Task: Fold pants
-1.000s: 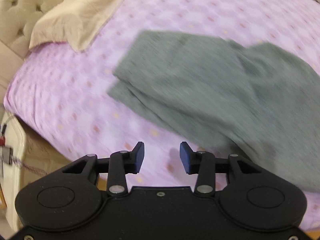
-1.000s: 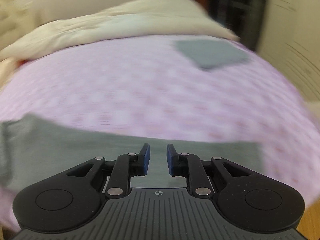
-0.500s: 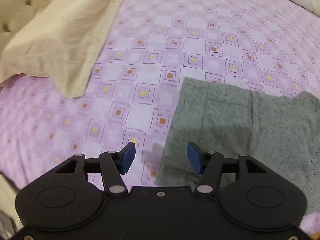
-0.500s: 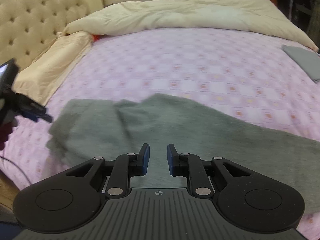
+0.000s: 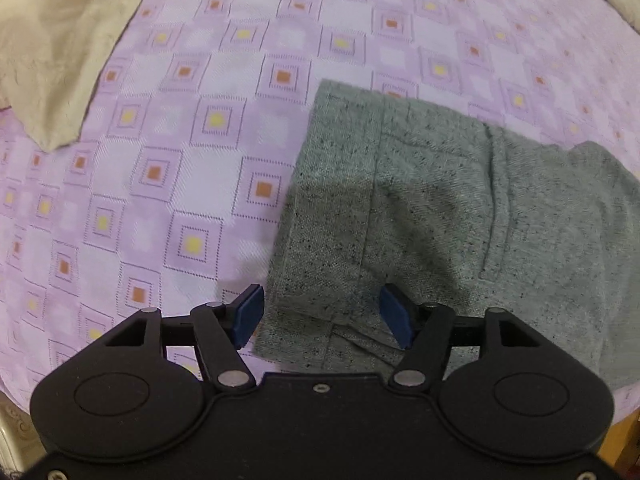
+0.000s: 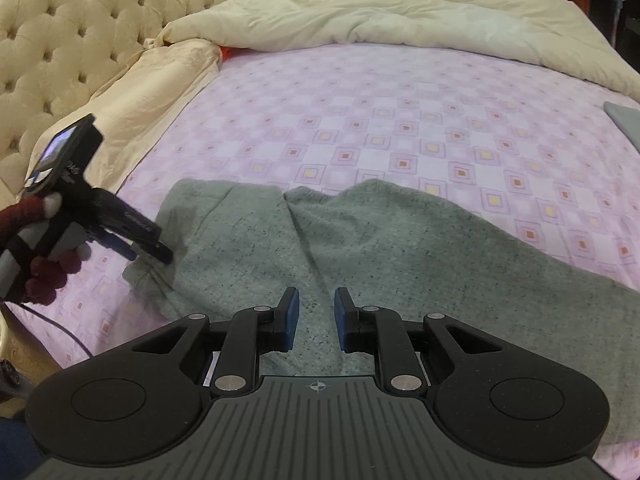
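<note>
Pants hem edge lies between the open left gripper fingers.

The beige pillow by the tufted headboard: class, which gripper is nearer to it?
Left. The left gripper sits at the grey pants' end on the beige pillow's side; the right gripper hovers over the pants' middle, farther away.

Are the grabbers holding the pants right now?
No. The left gripper is open around the waistband corner of the gray pants; the right gripper hovers open above them.
</note>
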The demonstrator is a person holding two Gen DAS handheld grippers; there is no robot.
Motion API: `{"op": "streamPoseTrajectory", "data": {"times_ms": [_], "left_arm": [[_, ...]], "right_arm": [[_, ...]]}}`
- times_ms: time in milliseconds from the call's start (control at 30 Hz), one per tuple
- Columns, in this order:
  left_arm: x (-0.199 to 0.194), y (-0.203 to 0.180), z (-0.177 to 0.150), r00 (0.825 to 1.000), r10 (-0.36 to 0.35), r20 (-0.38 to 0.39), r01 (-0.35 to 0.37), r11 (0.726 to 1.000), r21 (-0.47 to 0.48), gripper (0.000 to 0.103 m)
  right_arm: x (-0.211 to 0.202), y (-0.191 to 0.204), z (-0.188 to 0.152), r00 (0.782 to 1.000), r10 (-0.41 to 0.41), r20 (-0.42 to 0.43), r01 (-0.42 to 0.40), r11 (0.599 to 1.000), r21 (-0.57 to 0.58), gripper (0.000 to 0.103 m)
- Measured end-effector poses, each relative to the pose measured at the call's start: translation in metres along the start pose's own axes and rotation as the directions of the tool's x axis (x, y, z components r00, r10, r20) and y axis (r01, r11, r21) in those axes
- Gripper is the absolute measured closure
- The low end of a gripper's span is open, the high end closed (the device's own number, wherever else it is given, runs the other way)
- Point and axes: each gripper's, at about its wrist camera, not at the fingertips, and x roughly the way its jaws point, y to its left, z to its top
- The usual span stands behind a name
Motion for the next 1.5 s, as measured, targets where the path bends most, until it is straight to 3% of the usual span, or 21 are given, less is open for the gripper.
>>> {"op": "streamPoseTrajectory", "data": {"times_ms": [33, 67, 100, 167, 233, 333, 467, 600, 700, 767, 800, 867, 900, 933, 1033, 1133, 1233, 1367, 1500], "left_arm": [[0.002, -0.001, 0.000, 1.000, -0.004, 0.003, 0.004, 1.000, -0.008, 0.043], [0.002, -0.003, 0.000, 1.000, -0.020, 0.010, 0.020, 1.000, -0.014, 0.069], [0.001, -0.005, -0.001, 0.999, -0.031, 0.018, 0.031, 0.999, -0.014, 0.081], [-0.010, -0.015, -0.004, 0.998, 0.011, 0.058, -0.011, 1.000, 0.000, 0.088], [-0.038, -0.022, -0.014, 0.990, 0.047, 0.135, -0.051, 0.998, 0.025, 0.089], [-0.077, -0.012, -0.032, 0.979, 0.018, 0.204, -0.020, 1.000, 0.008, 0.089], [-0.064, 0.012, -0.056, 0.991, 0.020, 0.135, -0.017, 0.999, -0.027, 0.087], [-0.032, 0.007, -0.061, 0.996, 0.038, 0.086, -0.042, 0.998, 0.050, 0.085], [-0.026, 0.002, -0.056, 0.997, 0.049, 0.067, -0.055, 0.995, 0.079, 0.081], [-0.028, 0.006, -0.052, 0.997, 0.042, 0.067, -0.047, 0.996, 0.074, 0.073], [-0.030, 0.010, -0.049, 0.997, 0.033, 0.070, -0.038, 0.997, 0.072, 0.072], [-0.042, 0.015, -0.046, 0.997, 0.010, 0.080, -0.016, 0.997, 0.071, 0.067], [-0.049, 0.017, -0.044, 0.996, 0.006, 0.088, -0.013, 0.997, 0.074, 0.066], [-0.058, 0.017, -0.042, 0.994, 0.025, 0.107, -0.034, 0.996, 0.081, 0.068], [-0.088, 0.014, -0.032, 0.972, 0.070, 0.224, -0.098, 0.988, 0.120, 0.068], [-0.099, 0.003, -0.007, 0.954, 0.046, 0.295, -0.095, 0.983, 0.155, 0.063], [-0.085, -0.016, 0.026, 0.948, 0.007, 0.318, -0.068, 0.981, 0.181, 0.062], [-0.047, -0.046, 0.047, 0.964, -0.022, 0.264, -0.039, 0.974, 0.221, 0.062], [-0.002, -0.047, 0.022, 0.991, 0.027, 0.134, -0.061, 0.965, 0.256, 0.061]], "right_arm": [[0.001, 0.001, 0.000, 1.000, 0.003, -0.002, -0.003, 1.000, -0.006, 0.084], [0.002, 0.003, 0.000, 1.000, 0.005, -0.005, -0.005, 1.000, -0.010, 0.084], [0.003, 0.004, 0.000, 1.000, 0.006, -0.008, -0.006, 1.000, -0.012, 0.084], [0.003, 0.007, 0.000, 1.000, 0.007, -0.013, -0.008, 1.000, -0.022, 0.084], [0.003, 0.011, 0.000, 1.000, 0.012, -0.014, -0.012, 0.999, -0.037, 0.084], [0.007, 0.017, 0.000, 0.999, 0.034, -0.024, -0.035, 0.998, -0.049, 0.084], [0.023, 0.029, -0.001, 0.996, 0.061, -0.062, -0.065, 0.995, -0.072, 0.084], [0.041, 0.039, 0.004, 0.993, 0.066, -0.094, -0.076, 0.991, -0.107, 0.084], [0.058, 0.042, 0.009, 0.991, 0.054, -0.124, -0.068, 0.992, -0.109, 0.084], [0.075, 0.042, 0.002, 0.985, 0.035, -0.169, -0.055, 0.992, -0.117, 0.083], [0.085, 0.043, -0.003, 0.977, 0.024, -0.212, -0.052, 0.991, -0.125, 0.083], [0.107, 0.046, -0.019, 0.935, 0.022, -0.354, -0.077, 0.987, -0.143, 0.084], [0.109, 0.048, -0.026, 0.930, 0.008, -0.366, -0.075, 0.983, -0.169, 0.084], [0.105, 0.050, -0.030, 0.939, 0.004, -0.343, -0.075, 0.978, -0.193, 0.084], [0.099, 0.045, -0.031, 0.939, 0.018, -0.343, -0.071, 0.987, -0.141, 0.083], [0.099, 0.042, -0.030, 0.936, 0.020, -0.350, -0.062, 0.992, -0.110, 0.083], [0.097, 0.045, -0.028, 0.935, 0.002, -0.355, -0.050, 0.991, -0.127, 0.083], [0.092, 0.044, -0.027, 0.935, -0.001, -0.354, -0.041, 0.993, -0.111, 0.083], [0.074, 0.033, -0.010, 0.949, 0.007, -0.314, -0.036, 0.995, -0.089, 0.083]]}}
